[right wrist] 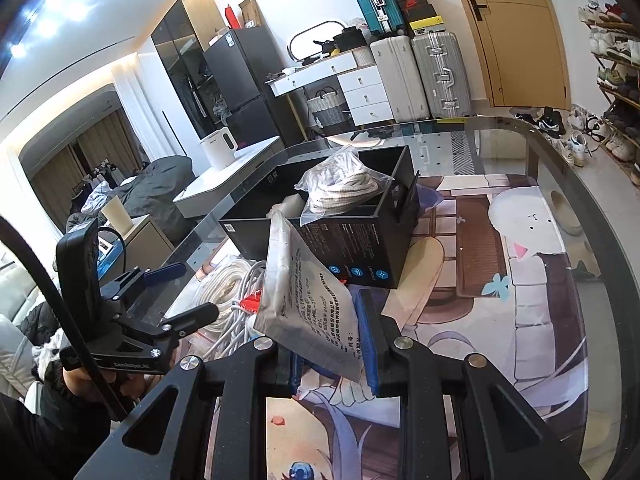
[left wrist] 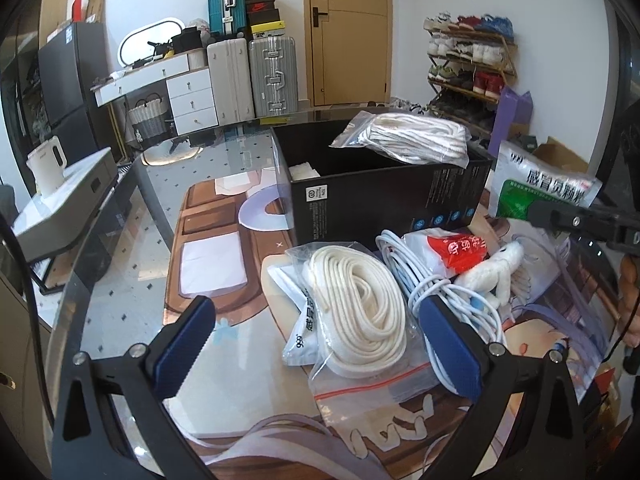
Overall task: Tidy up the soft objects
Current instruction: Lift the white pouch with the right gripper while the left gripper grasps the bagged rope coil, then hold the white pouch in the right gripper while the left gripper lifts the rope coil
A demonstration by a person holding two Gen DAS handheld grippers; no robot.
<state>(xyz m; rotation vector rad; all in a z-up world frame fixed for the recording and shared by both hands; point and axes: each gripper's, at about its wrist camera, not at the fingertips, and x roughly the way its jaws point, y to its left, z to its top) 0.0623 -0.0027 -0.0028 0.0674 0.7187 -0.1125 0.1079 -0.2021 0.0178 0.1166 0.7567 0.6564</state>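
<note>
My left gripper [left wrist: 320, 346] is open, its blue pads standing wide on either side of a clear bag of coiled white rope [left wrist: 356, 308] that lies on the mat. Beside that bag are a bundle of white cable [left wrist: 436, 280], a red packet [left wrist: 460, 250] and a small white plush toy [left wrist: 494, 270]. Behind them stands a black box [left wrist: 380, 196] with a second bagged rope [left wrist: 408, 138] resting across its rim. My right gripper [right wrist: 328, 346] is shut on a silvery medicine pouch [right wrist: 308, 296], held up in front of the black box [right wrist: 352, 240].
A printed mat [right wrist: 500, 280] covers the glass table [right wrist: 560, 148], whose curved edge runs along the right. A white kettle [left wrist: 44, 168] stands on a grey case to the left. Suitcases [left wrist: 252, 76], a door and a shoe rack [left wrist: 468, 64] line the far wall.
</note>
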